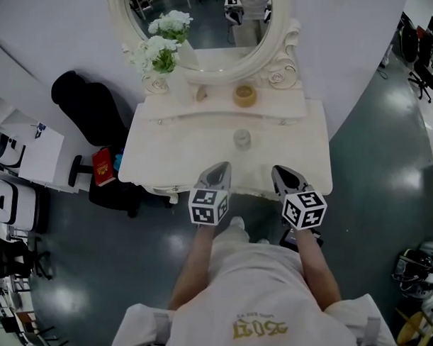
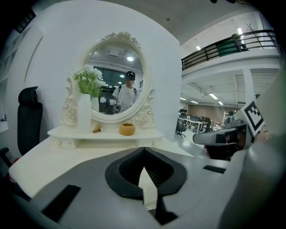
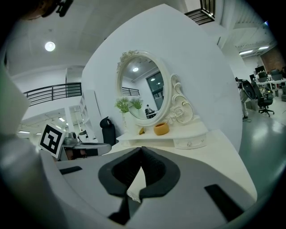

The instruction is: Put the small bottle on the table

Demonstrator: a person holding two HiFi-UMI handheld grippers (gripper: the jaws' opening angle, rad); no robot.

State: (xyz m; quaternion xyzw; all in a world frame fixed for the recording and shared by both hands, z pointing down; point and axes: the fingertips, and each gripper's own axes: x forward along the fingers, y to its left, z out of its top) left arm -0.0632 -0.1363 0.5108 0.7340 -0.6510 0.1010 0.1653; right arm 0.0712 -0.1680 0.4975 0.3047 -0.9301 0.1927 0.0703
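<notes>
Left gripper [image 2: 144,152] clenched, pads together, nothing between them. Right gripper [image 3: 140,151] is the same: jaws closed and empty. In the head view I see both hanging over the front edge of the table [image 1: 166,160], side by side and apart, tips pointing at the mirror [image 1: 204,24]. The bottle [image 1: 241,139] stands upright on the tabletop, just ahead of the two tips and between their lines, touching neither. It looks like clear glass; I can't tell whether there's anything in it. Further back, on the raised shelf under the mirror, is a yellow bowl [image 1: 245,95]; its opening looks dark and I can't make out any contents. At the shelf's left end is a white vase [image 1: 176,83] holding white flowers [image 1: 155,54] with green leaves, which are doubled in the mirror. A small tan item [image 1: 201,93] lies between the vase and the bowl, too small to identify. Left of the table there's a black chair [image 1: 86,102] and a red box [image 1: 103,165].
</notes>
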